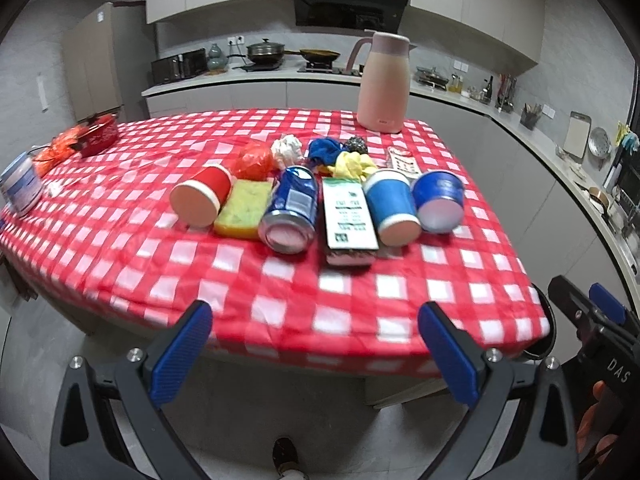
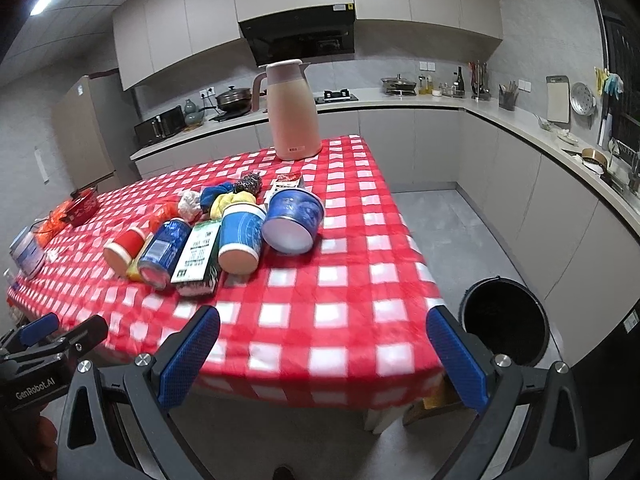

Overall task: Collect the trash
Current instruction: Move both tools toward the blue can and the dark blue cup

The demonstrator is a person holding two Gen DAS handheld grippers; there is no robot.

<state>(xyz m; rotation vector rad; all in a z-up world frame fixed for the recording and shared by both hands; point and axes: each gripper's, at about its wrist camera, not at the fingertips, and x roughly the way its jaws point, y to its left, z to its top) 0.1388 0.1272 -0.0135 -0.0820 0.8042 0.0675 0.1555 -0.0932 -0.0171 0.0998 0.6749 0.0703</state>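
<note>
**Trash Collection: Pre-Grasp Hazards and Object Properties**

The table [image 2: 340, 320], covered in a slick red-and-white checked cloth, lies ahead of both tools. The black round bin [image 2: 504, 320] stands on the floor just beyond the right gripper's [image 2: 322, 344] right finger, beside the table's near corner. A tall pink jug [image 2: 294, 112] stands at the far edge, behind the trash.

Both tools are spread wide and hold nothing. The left gripper [image 1: 316, 344] hovers short of the table edge, as does the right.

The trash lies in a tight row ahead of the fingers, all items on their sides: a red paper cup [image 1: 200, 198], a yellow sponge [image 1: 242, 212], a blue can [image 1: 290, 210], a flat printed carton [image 1: 350, 216], a blue paper cup [image 1: 392, 206] and a blue tub [image 1: 438, 200]. Crumpled wrappers [image 1: 320, 156] lie behind.

Probable faults:
- Cylindrical items may roll off when nudged, since neighbours touch.
- Thin paper cups likely crush under a hard squeeze.
- The smooth can may slip between pads.
- The cloth may drag and shift the whole row.
- A careless reach could tip the jug.
</note>
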